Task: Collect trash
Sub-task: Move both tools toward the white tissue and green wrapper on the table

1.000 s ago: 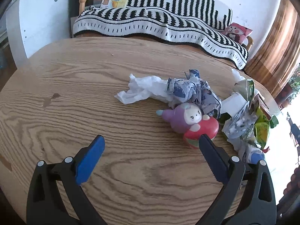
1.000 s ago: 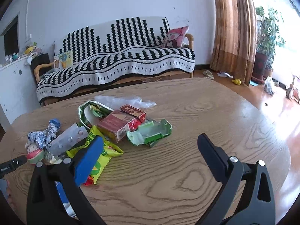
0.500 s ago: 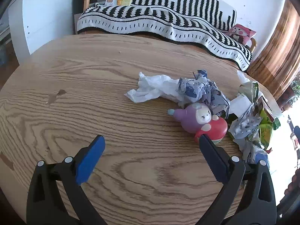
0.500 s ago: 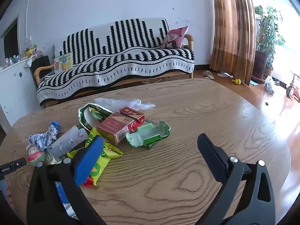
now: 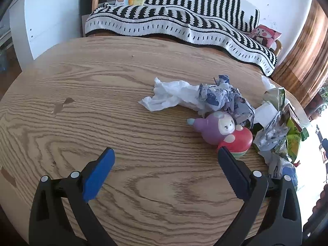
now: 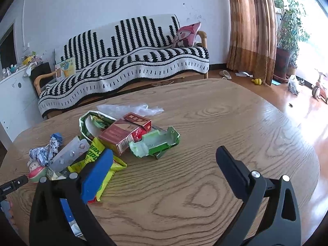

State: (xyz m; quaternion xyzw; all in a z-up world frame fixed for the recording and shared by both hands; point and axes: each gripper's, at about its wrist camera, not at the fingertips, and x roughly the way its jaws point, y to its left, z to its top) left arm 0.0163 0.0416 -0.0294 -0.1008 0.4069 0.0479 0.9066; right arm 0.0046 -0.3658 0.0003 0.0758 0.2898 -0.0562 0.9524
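Trash lies on a round wooden table (image 5: 102,102). In the left wrist view a white tissue (image 5: 170,96) and a crumpled blue-white paper (image 5: 223,98) lie beside a purple and red toy figure (image 5: 221,131). My left gripper (image 5: 164,155) is open and empty, just short of the toy. In the right wrist view I see a red box (image 6: 123,133), a green plastic tray (image 6: 155,143), a blister pack (image 6: 69,153), a yellow-green wrapper (image 6: 102,164) and a clear plastic bag (image 6: 129,108). My right gripper (image 6: 164,157) is open and empty, near the wrapper.
A sofa with a striped black-and-white blanket (image 6: 127,61) stands behind the table. A white cabinet (image 5: 47,20) is at the left. Curtains (image 6: 250,30) and potted plants (image 6: 289,41) are at the right. The left gripper's tip (image 6: 14,184) shows at the right view's left edge.
My left gripper has drifted left and back a little, so the trash pile sits further right in its view. The right gripper has barely moved.
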